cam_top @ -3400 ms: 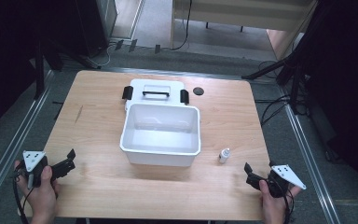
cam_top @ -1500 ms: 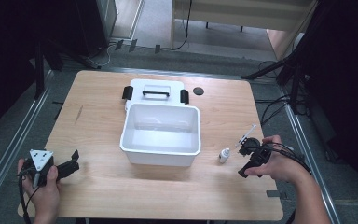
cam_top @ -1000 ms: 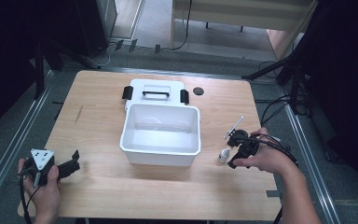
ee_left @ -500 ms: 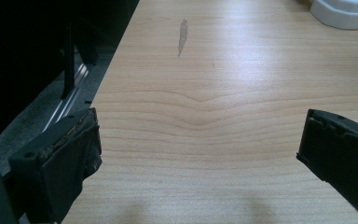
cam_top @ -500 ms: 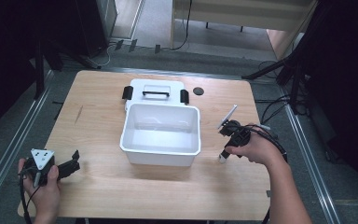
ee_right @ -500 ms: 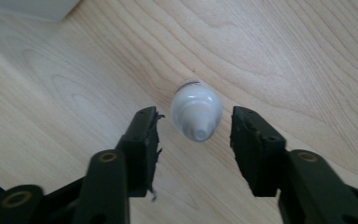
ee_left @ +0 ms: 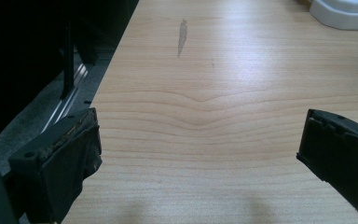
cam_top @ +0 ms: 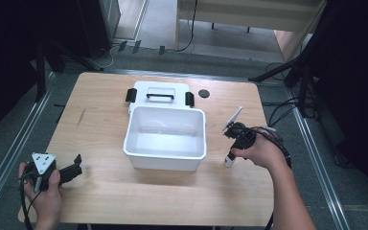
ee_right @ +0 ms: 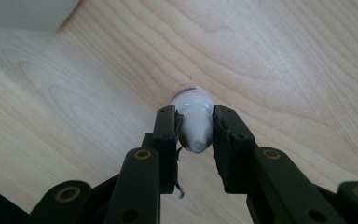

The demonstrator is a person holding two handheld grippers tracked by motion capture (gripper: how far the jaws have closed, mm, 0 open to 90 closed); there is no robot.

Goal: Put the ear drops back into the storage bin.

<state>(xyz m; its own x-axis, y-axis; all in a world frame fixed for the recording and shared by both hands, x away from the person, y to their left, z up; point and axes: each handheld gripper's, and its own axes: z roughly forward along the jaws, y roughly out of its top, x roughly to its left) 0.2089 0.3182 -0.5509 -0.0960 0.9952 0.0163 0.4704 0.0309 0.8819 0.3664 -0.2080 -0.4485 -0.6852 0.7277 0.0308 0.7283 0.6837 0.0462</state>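
A person at a wooden counter [cam_top: 105,124] works a pair of hand-held tongs in each hand. The right tongs [ee_right: 195,135] have just been closing and now clamp a small white bottle [ee_right: 194,116] between their two black pads, gripping it at its capped upper part, as seen in the right gripper view. In the high view the right tongs [cam_top: 234,155] point down at the counter's right side, and the small white bottle [cam_top: 229,161] stands with its base on the wood, just right of a white tub [cam_top: 165,139] and apart from it. The right hand [cam_top: 261,152] wraps the tool from the near right.

The left tongs [cam_top: 74,167] rest at the near left corner of the counter, held in the left hand [cam_top: 43,191], well apart from the tub. The left gripper view shows the left tongs [ee_left: 198,149] spread wide over bare wood with nothing between the pads.

The white tub sits at the middle of the counter, open at the top. Touching its far side lies a white lid [cam_top: 160,93] with a dark handle and black clasps. A small dark disc [cam_top: 203,93] lies on the wood just right of that lid, toward the far edge.
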